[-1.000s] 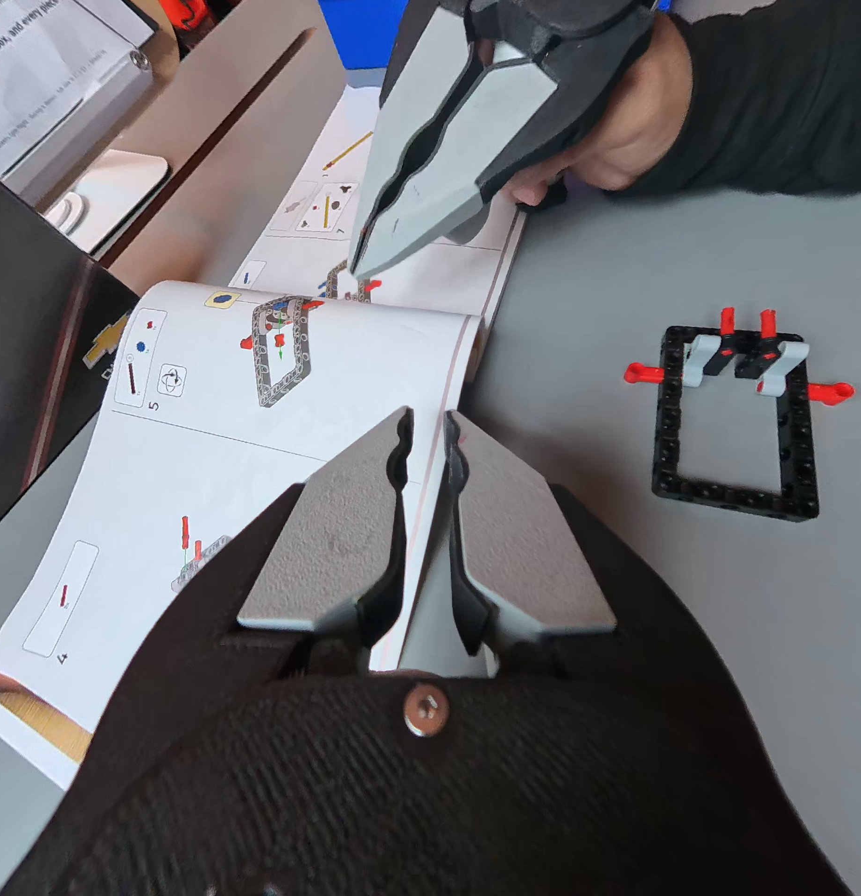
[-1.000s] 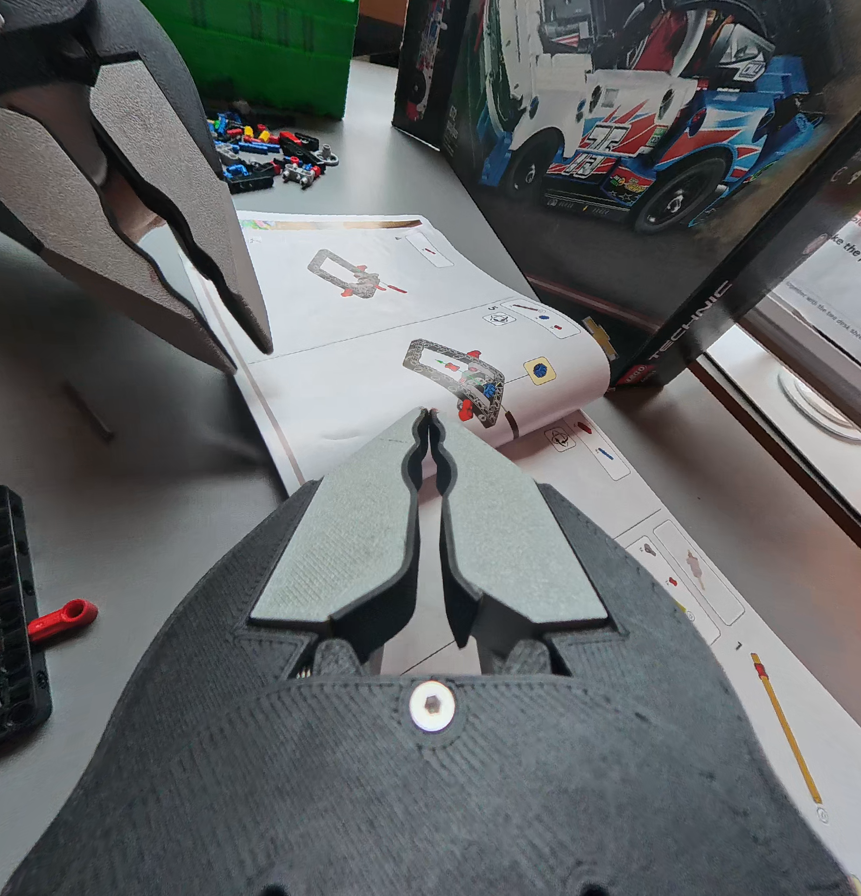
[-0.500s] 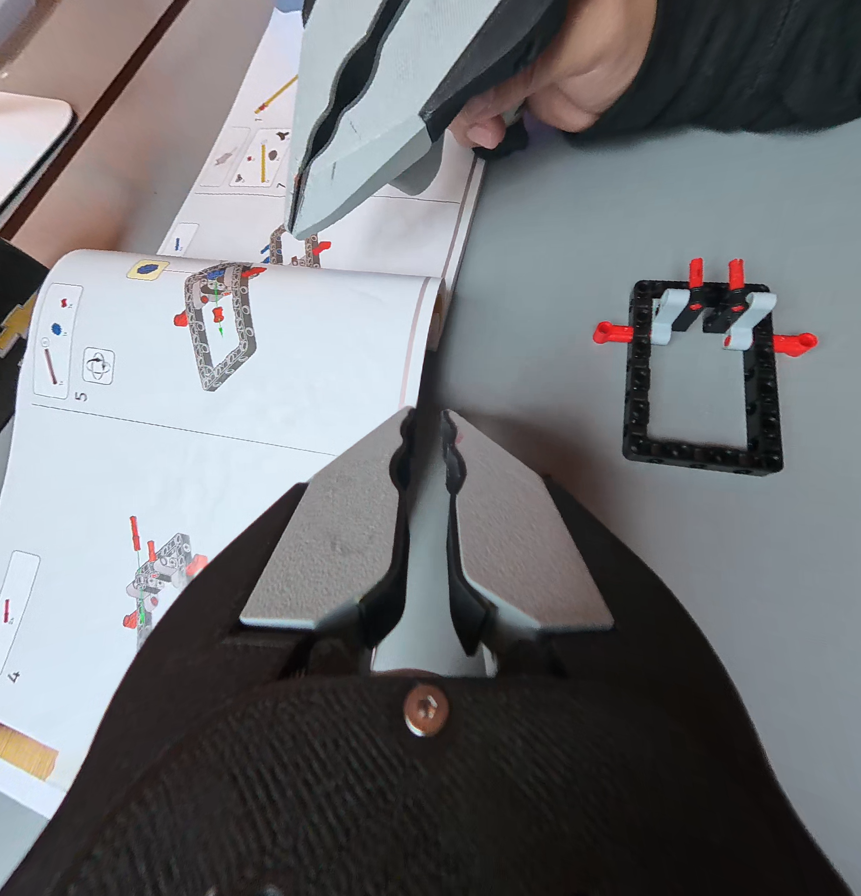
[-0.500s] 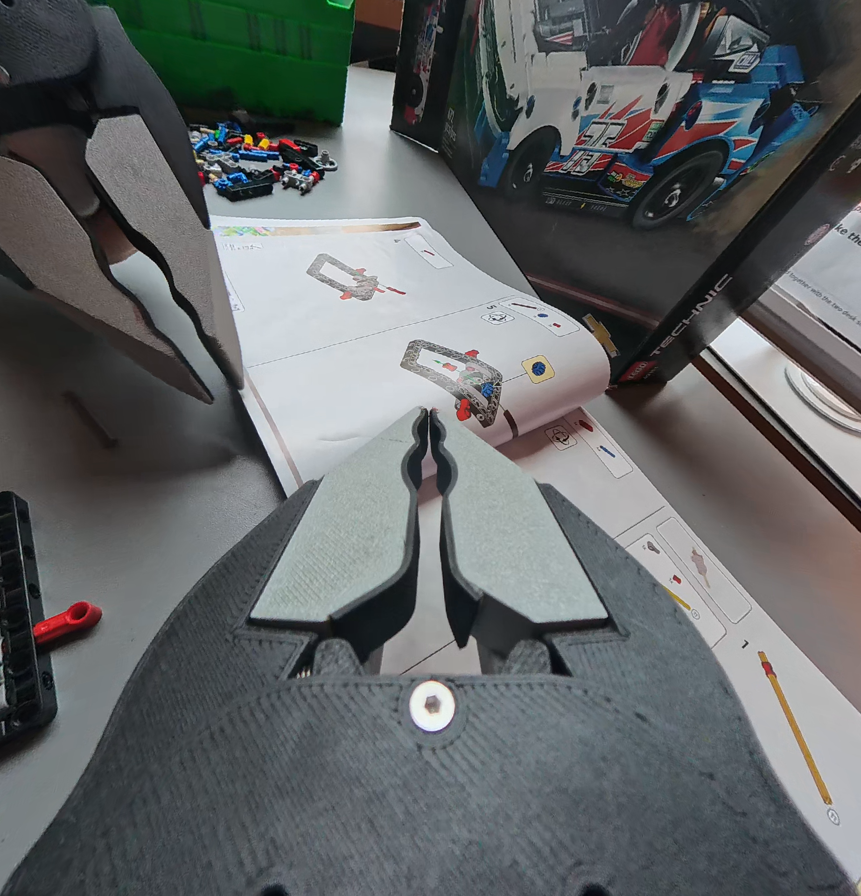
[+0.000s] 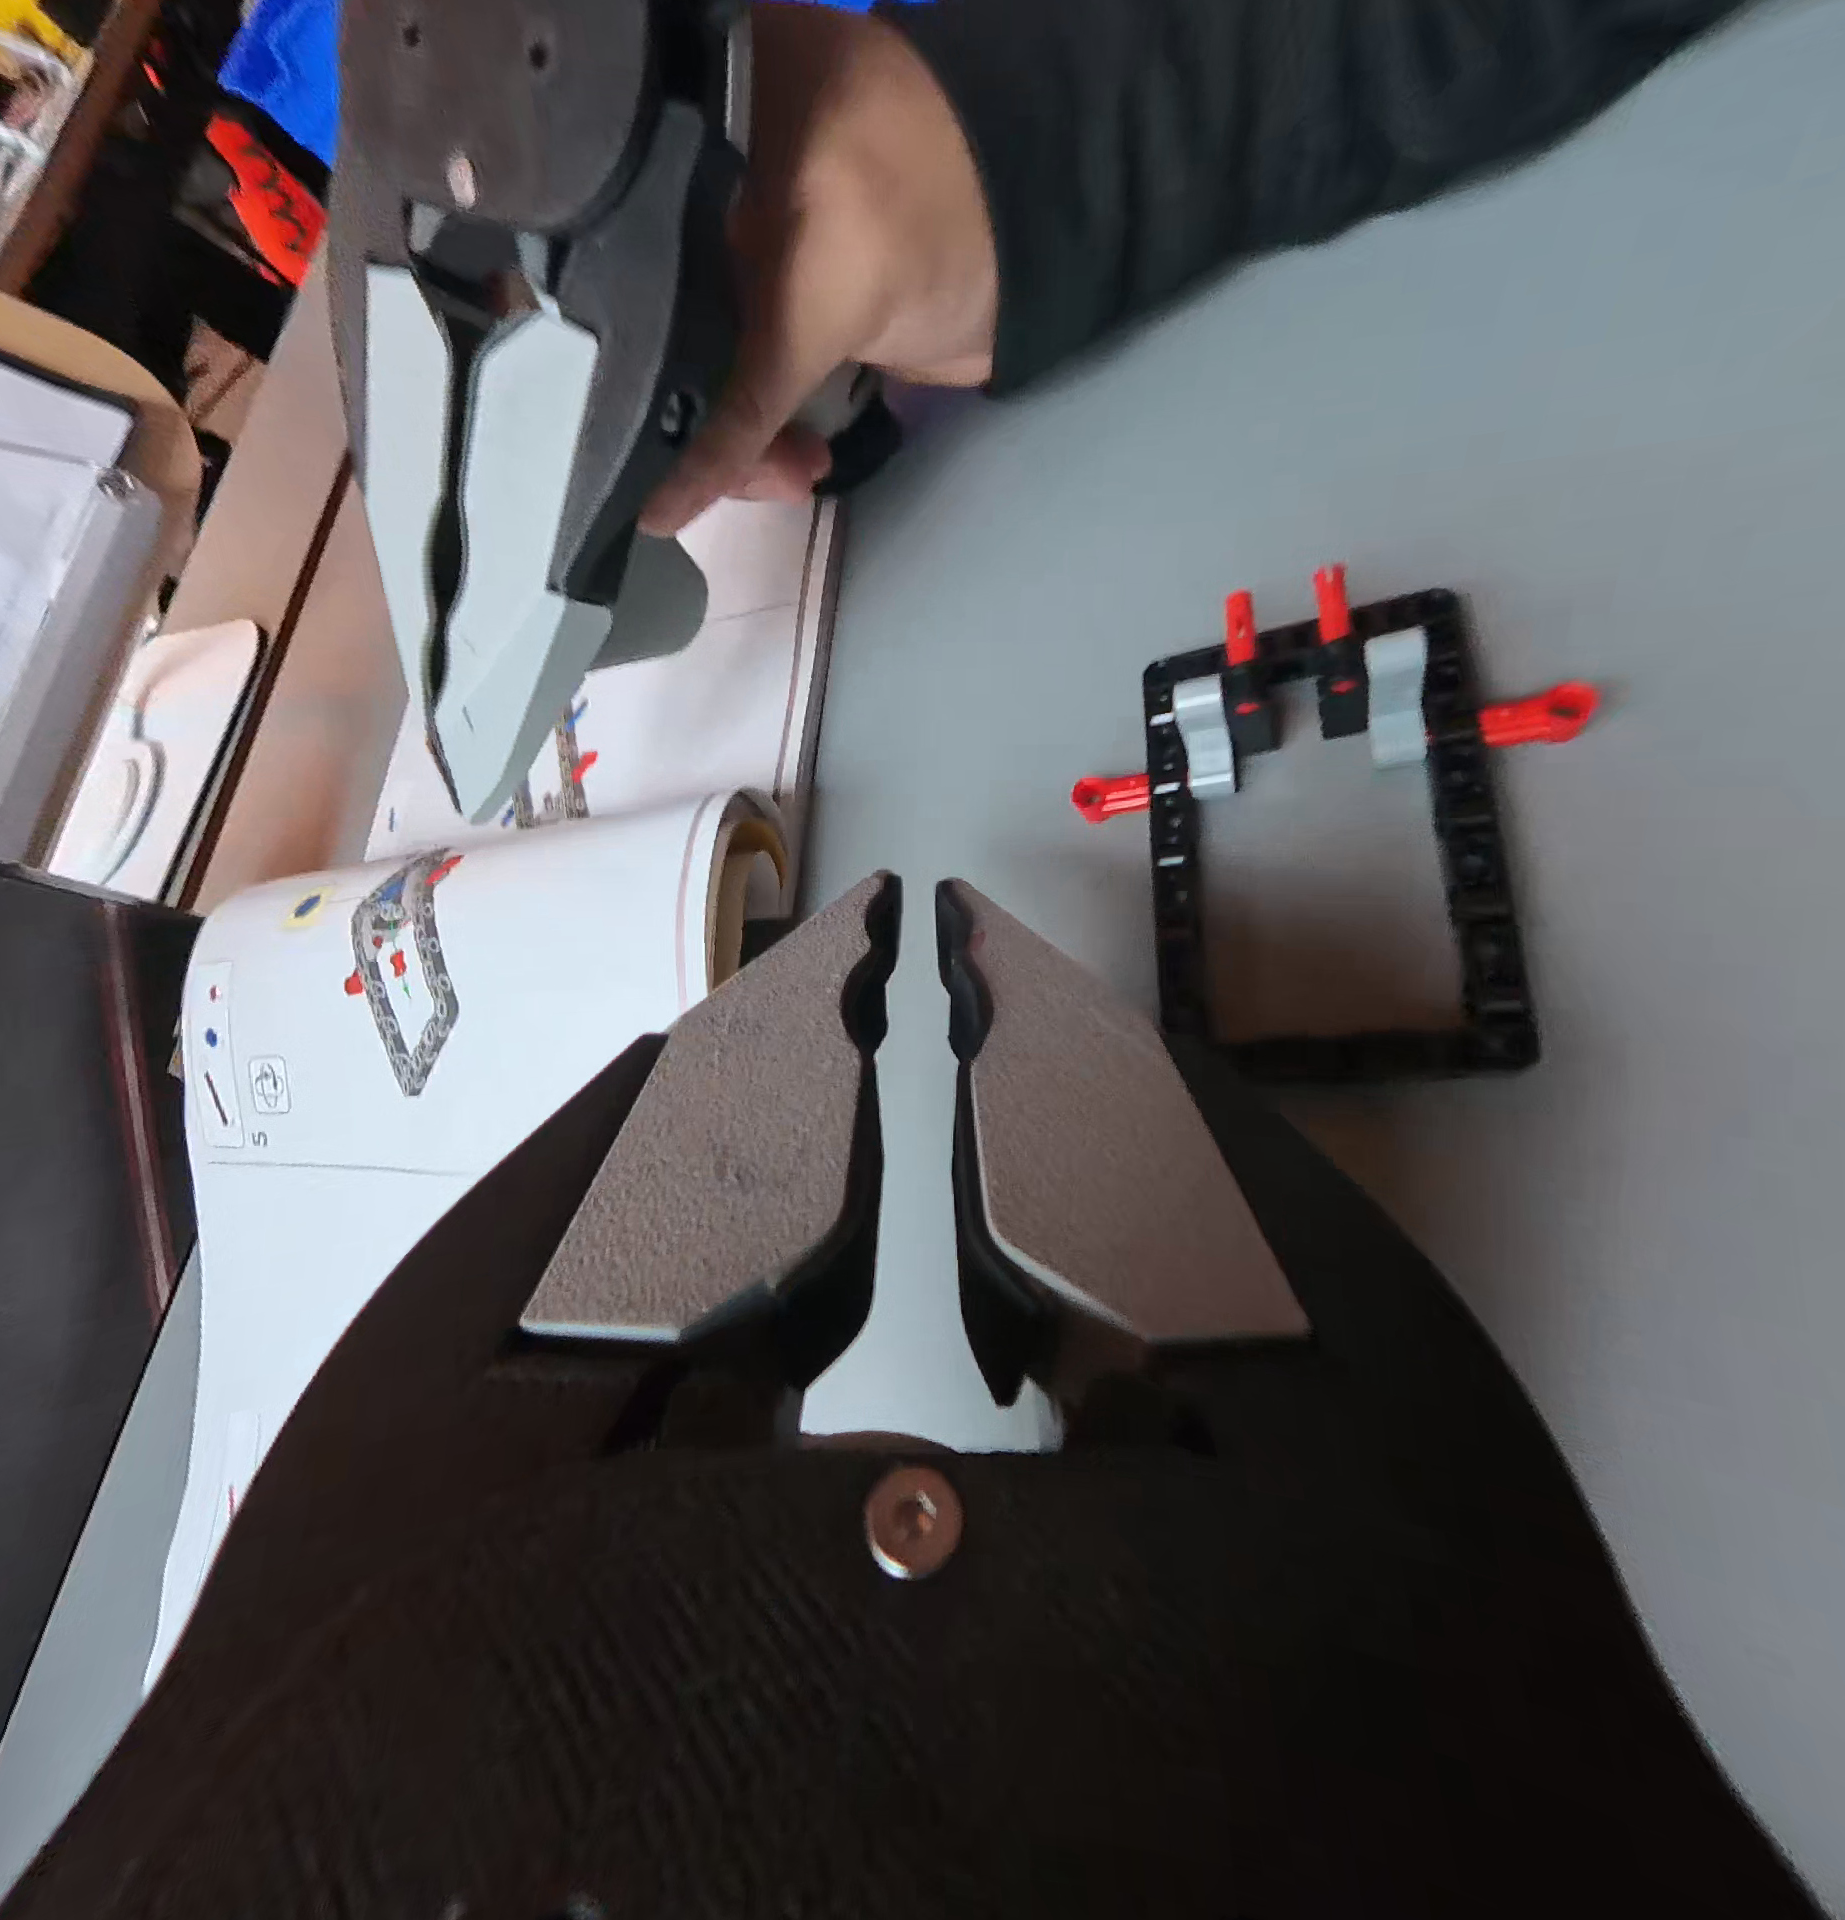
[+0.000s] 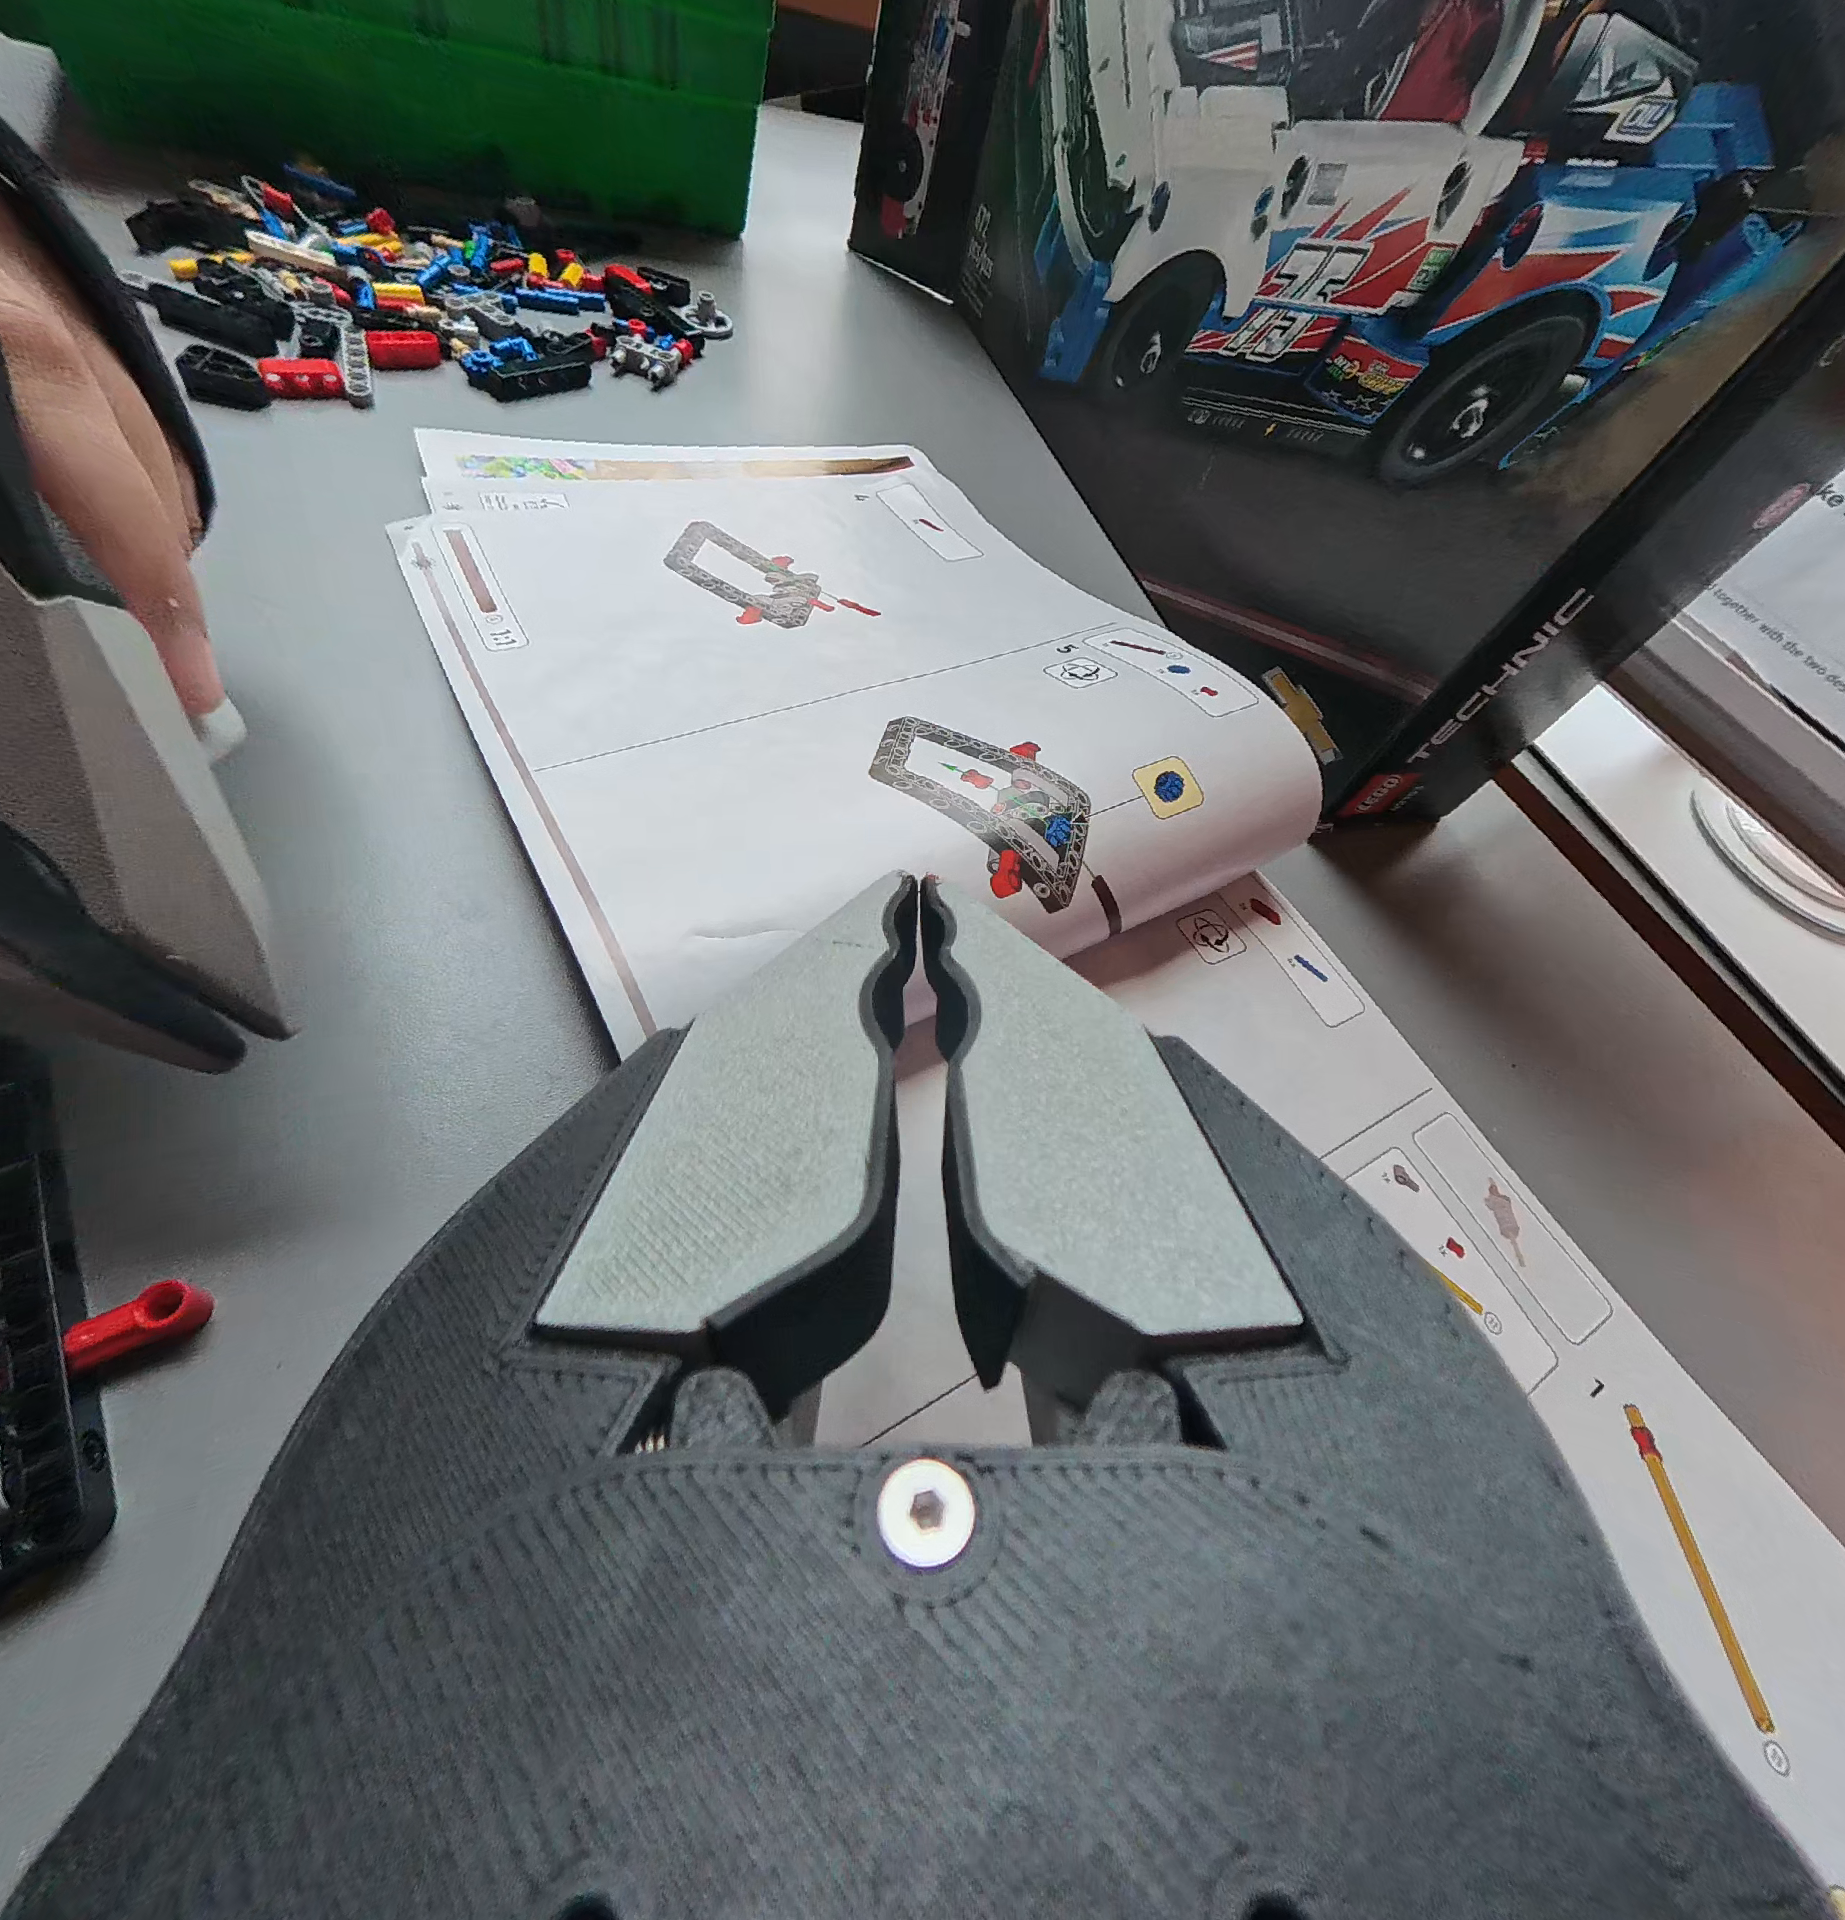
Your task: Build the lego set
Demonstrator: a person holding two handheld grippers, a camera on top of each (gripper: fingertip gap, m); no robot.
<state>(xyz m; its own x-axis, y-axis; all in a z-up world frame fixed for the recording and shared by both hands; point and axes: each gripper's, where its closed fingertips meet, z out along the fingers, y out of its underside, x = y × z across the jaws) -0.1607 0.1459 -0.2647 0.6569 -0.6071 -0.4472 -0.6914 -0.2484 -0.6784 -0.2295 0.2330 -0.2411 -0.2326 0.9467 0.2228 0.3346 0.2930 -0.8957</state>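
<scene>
**Grey tabletop, booklet at the left edge**

The grey tabletop (image 5: 1520, 364) carries the curled instruction booklet (image 5: 544, 966) leftmost. Left gripper (image 5: 910, 894) hovers empty, fingers narrowly parted; right gripper (image 6: 918, 883) nearly closed, empty. Rightward, the black lego frame (image 5: 1333, 831) lies amid bare surface.

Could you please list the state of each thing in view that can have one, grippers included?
left gripper: slightly open, empty, above the table.
right gripper: shut, empty, over the booklet.
instruction booklet: open, flat on the table, one page curled over.
black frame: partly built, lying flat, red pins and grey pieces fitted.
loose pieces: scattered in a pile.
set box: standing upright.
</scene>
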